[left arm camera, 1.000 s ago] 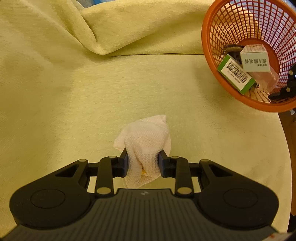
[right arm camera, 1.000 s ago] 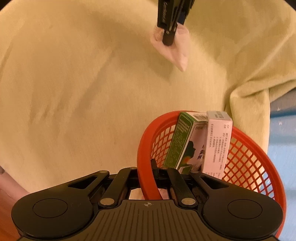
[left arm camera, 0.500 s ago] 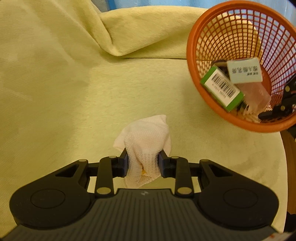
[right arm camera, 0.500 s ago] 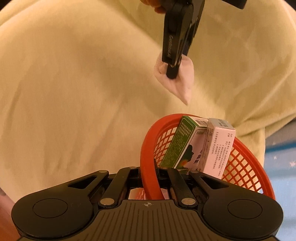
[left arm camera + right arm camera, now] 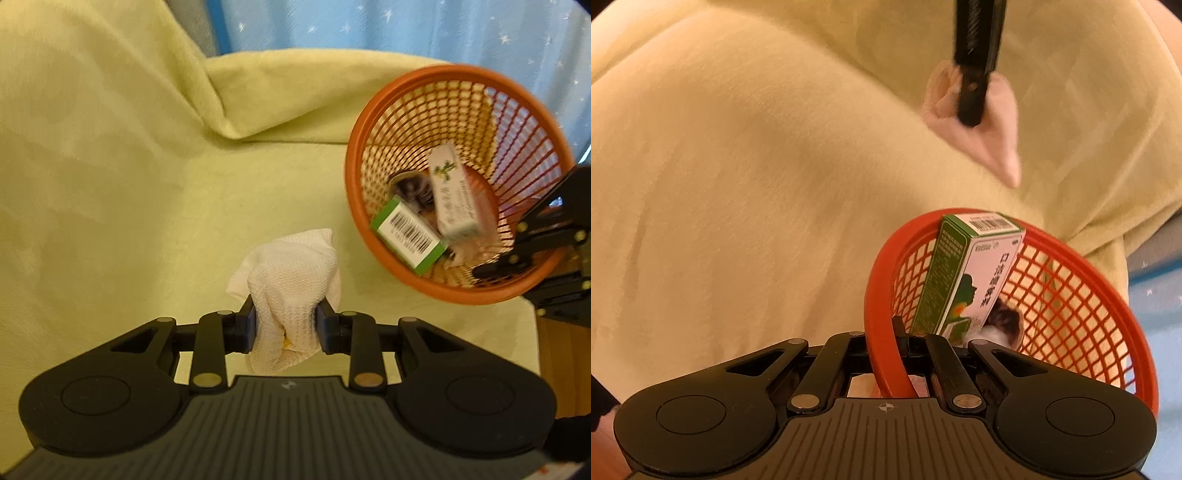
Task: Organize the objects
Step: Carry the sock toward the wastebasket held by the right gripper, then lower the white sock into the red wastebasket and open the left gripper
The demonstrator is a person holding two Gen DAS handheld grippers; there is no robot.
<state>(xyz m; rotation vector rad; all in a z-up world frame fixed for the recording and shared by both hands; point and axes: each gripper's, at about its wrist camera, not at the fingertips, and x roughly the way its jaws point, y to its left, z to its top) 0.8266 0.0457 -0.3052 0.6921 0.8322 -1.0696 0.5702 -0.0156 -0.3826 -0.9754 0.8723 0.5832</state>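
With the left gripper (image 5: 284, 325) pinching the white cloth (image 5: 291, 280) and the right gripper (image 5: 905, 347) clamped on the tilted orange basket (image 5: 380, 140), its boxes (image 5: 408, 234) might tumble out.

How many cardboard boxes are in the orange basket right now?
2. The green-edged barcode box leans on the orange basket wall nearest the cloth; the pale box lies beside it. Others may be hidden underneath.
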